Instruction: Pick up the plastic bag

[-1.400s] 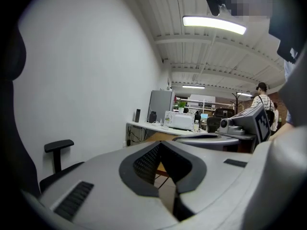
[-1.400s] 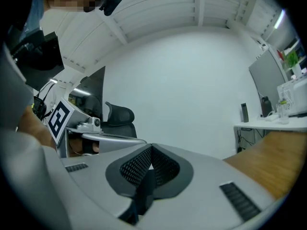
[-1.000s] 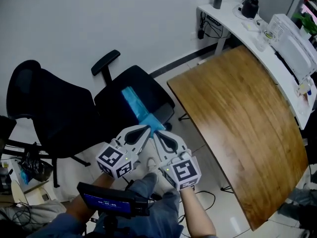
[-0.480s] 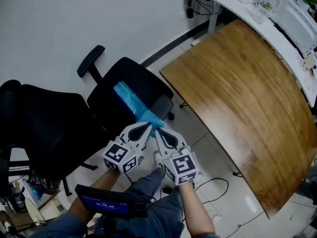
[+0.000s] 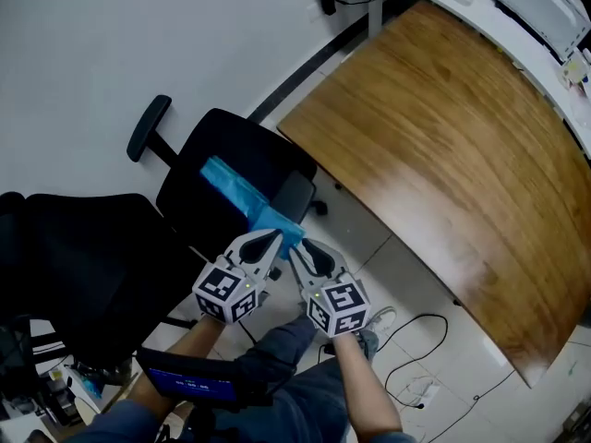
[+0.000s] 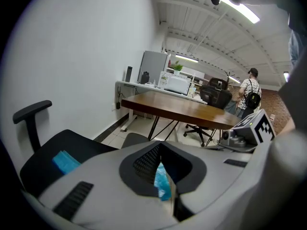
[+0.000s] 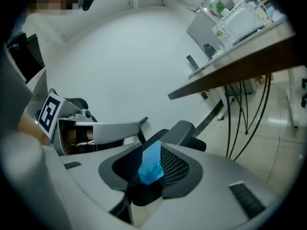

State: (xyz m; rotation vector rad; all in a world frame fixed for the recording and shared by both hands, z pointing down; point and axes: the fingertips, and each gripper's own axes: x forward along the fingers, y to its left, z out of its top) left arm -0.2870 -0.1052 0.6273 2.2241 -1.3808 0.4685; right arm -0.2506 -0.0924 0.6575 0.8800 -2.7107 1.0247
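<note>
Black chair [image 5: 211,153] bears the plastic bag [image 5: 238,193], wooden table [image 5: 443,155] near

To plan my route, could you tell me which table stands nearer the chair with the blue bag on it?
The brown wooden table; its corner is right next to the black chair, while the white desk lies beyond it.

Office tally: we count one blue bag [image 5: 242,197]; two black chairs, a first chair [image 5: 249,150] and a second chair [image 5: 83,257]; two desks, a wooden desk [image 5: 443,146] and a white desk [image 5: 499,26]; one person [image 6: 251,89].
</note>
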